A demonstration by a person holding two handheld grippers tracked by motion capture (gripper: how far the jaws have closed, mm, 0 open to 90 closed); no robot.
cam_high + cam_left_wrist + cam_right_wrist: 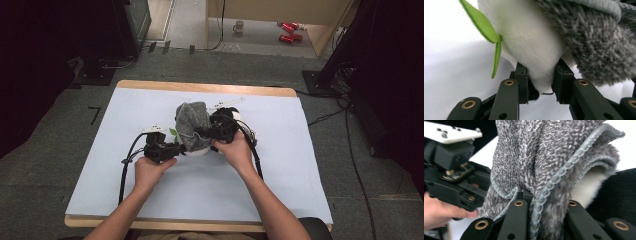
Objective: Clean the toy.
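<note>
Grey cloth (192,122) is pinched in your right gripper (541,202) and half draped over the white plush (529,45) mid-table, which your left gripper (540,82) clamps; I judge the covering part done.

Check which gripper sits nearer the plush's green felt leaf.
Left. The left gripper clamps the white plush just beside the green felt leaf. The right gripper grips the grey towel on the plush's far side.
</note>
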